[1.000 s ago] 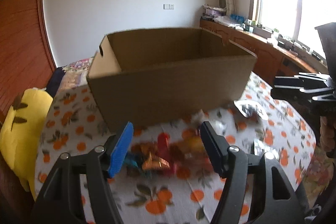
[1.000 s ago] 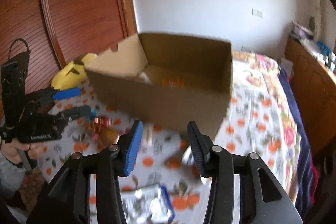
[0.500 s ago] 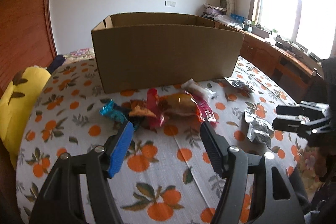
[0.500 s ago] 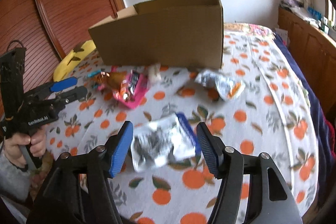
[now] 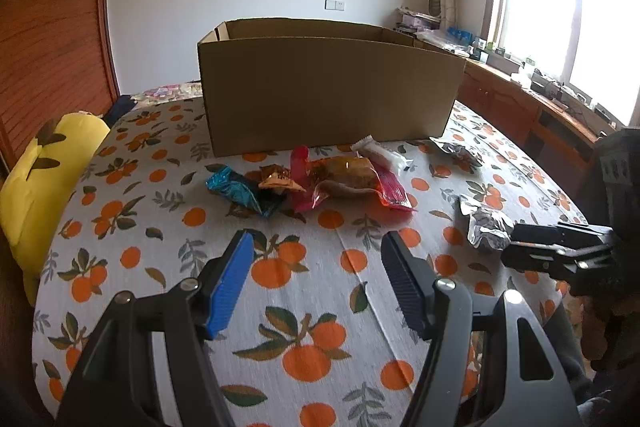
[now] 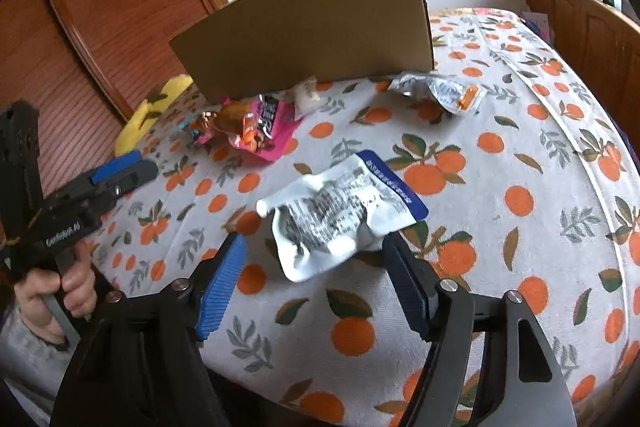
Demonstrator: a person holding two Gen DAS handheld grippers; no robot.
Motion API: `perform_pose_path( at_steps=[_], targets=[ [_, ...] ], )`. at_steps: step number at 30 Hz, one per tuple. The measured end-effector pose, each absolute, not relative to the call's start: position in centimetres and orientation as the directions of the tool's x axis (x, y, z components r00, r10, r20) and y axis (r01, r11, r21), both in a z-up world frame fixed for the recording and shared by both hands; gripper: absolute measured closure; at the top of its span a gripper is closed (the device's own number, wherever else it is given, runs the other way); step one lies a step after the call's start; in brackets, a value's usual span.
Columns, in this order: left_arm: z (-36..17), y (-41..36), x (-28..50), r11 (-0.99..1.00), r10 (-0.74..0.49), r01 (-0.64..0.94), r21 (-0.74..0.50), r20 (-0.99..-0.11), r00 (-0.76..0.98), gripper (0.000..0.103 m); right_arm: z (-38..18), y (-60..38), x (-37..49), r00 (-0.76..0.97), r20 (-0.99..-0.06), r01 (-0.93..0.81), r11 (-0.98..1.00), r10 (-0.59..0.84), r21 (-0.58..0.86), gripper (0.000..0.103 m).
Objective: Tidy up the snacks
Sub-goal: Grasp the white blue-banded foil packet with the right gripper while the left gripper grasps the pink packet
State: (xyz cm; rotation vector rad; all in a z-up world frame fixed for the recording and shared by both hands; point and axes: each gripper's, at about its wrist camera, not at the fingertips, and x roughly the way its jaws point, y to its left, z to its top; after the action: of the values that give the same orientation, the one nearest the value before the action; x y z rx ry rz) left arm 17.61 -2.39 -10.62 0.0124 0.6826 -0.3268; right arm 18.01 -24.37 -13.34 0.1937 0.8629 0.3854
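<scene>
A brown cardboard box [image 5: 328, 87] stands on the orange-print tablecloth [image 5: 312, 307]. In front of it lies a pile of snacks: a teal packet [image 5: 236, 189], a small orange packet [image 5: 278, 181] and a pink packet [image 5: 348, 179]. My left gripper [image 5: 316, 259] hovers open short of the pile, with nothing between its fingers. A crumpled white-and-blue pouch [image 6: 336, 215] lies just ahead of my right gripper [image 6: 314, 259]. Its jaws are opening, and the pouch's near edge sits between the fingertips without being pressed.
A white packet [image 5: 380, 155] and a silver packet [image 6: 440, 91] lie near the box's right corner. A yellow cushion [image 5: 44, 179] sits off the table's left edge. Wooden cabinets [image 5: 532, 115] run along the right under the window. A hand [image 6: 60, 291] holds the left gripper's handle.
Both grippers have come down and back from the box, which now shows only its side. The right jaws have widened, with the white-and-blue pouch now close between the fingertips.
</scene>
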Motion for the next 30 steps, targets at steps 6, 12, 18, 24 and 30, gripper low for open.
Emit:
perform_pose_path(
  at_steps=[6,12,18,24,30],
  targets=[
    [-10.5,-2.4,17.2,0.948,-0.293,0.305,-0.091,-0.623,0.725,0.036,-13.1,-23.9,20.4,0.579,-0.701,-0.242,0.908,0.417,0.341,0.029],
    [-10.4,-2.1,16.9,0.949,-0.287,0.305,-0.082,-0.624,0.726,0.036,-13.2,-22.0,21.1,0.602,-0.727,-0.259,0.942,0.33,0.214,0.03],
    [-10.1,-2.6,17.9,0.945,-0.269,0.325,-0.027,-0.627,0.731,0.036,-13.7,-20.7,20.9,0.627,-0.748,-0.275,0.96,0.219,0.051,0.037],
    [-9.6,-4.0,19.8,0.919,-0.281,0.393,0.033,-0.644,0.712,0.036,-13.9,-21.4,21.5,0.641,-0.75,-0.268,0.963,0.166,-0.017,0.04],
    [-9.0,-6.6,21.7,0.857,-0.259,0.486,0.174,-0.67,0.696,0.036,-14.1,-21.7,21.5,0.649,-0.741,-0.282,0.959,0.172,-0.024,0.04]
  ],
)
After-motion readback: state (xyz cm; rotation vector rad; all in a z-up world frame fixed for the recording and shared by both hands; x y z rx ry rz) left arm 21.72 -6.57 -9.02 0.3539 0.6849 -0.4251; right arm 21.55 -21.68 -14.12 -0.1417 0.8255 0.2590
